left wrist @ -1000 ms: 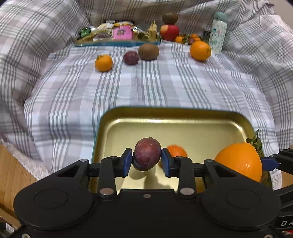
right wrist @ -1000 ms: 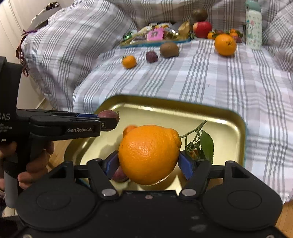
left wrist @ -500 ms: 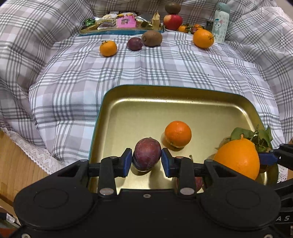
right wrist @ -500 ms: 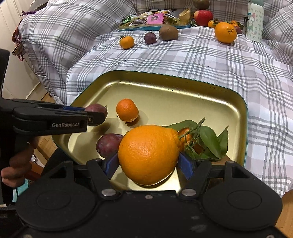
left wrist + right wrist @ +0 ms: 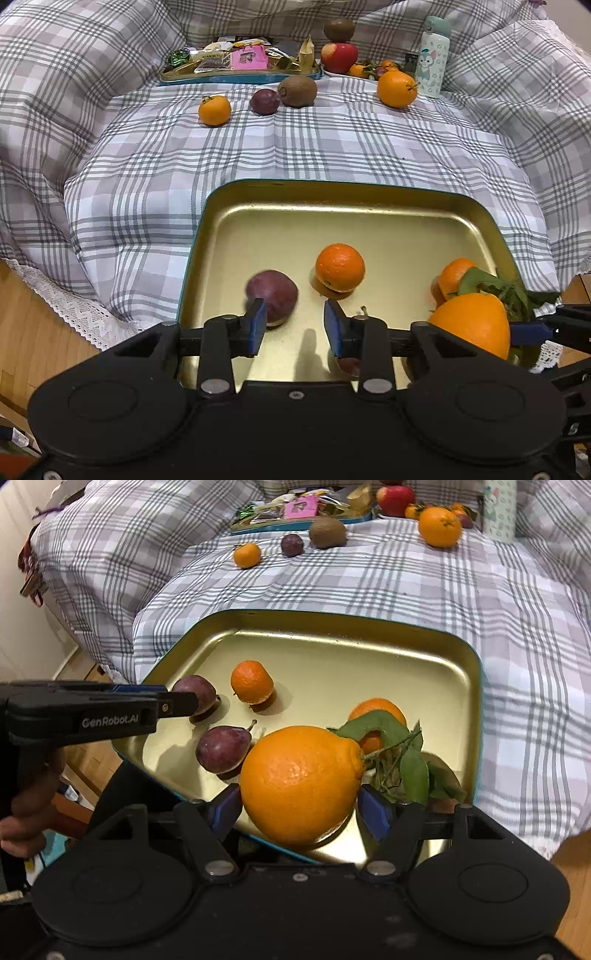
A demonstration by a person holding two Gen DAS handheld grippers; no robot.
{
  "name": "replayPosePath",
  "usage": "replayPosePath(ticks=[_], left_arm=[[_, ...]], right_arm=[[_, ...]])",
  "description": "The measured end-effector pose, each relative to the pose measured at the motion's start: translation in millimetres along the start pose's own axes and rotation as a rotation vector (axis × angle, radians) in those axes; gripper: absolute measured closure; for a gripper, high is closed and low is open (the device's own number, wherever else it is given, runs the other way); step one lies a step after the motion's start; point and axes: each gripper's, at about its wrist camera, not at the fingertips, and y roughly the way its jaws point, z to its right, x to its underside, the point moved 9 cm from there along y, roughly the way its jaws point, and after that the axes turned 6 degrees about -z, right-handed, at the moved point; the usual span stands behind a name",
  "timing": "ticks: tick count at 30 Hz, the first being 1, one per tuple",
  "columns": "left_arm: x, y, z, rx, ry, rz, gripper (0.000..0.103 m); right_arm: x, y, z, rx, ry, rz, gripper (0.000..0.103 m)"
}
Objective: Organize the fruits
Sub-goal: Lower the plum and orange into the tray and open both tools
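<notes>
Left tool (image 5: pixel 295 326) jaws spread, nothing between the blue pads; a dark purple passion fruit (image 5: pixel 272 297) sits on the gold tray (image 5: pixel 369 229) floor just past the left pad, at about 11 o'clock from the tool's gap. It looks to rest against that pad's tip, though contact is hard to judge from this angle. From the right wrist view the same fruit (image 5: pixel 195 694) lies at the tray's 9 o'clock edge, partly behind the left tool's finger.

Right tool (image 5: pixel 299 810) is clamped on a big orange (image 5: pixel 301 782), both pads pressed to its sides, held over the tray's 6 o'clock rim; whether its underside touches the tray can't be told.

Also in the tray: a mandarin (image 5: pixel 252 682) near centre-left, a plum with stem (image 5: pixel 223 748) at 7 o'clock just beside the big orange, and a leafy mandarin (image 5: pixel 377 720) at 4 o'clock (leaves spill toward the right tool).

Tray rests on the plaid bedspread (image 5: pixel 332 147). Farther out toward 12 o'clock on the bed: small mandarin (image 5: pixel 214 110), second passion fruit (image 5: pixel 264 101), kiwi (image 5: pixel 297 91), loose orange (image 5: pixel 396 89), a snack tray (image 5: pixel 236 62), an apple (image 5: pixel 339 57) with another kiwi on top, and a cartoon bottle (image 5: pixel 432 61).
</notes>
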Motion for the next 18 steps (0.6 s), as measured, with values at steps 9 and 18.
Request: replayPosePath(ticks=[9,18], left_arm=[[1,-10,13,0.005,0.031,0.016,0.06],[1,-16,19,-0.002,0.039,0.011,0.06]], right_arm=[[9,-21,10,-0.004,0.046,0.031,0.036],[9,-38,20,0.0,0.119,0.062,0.036]])
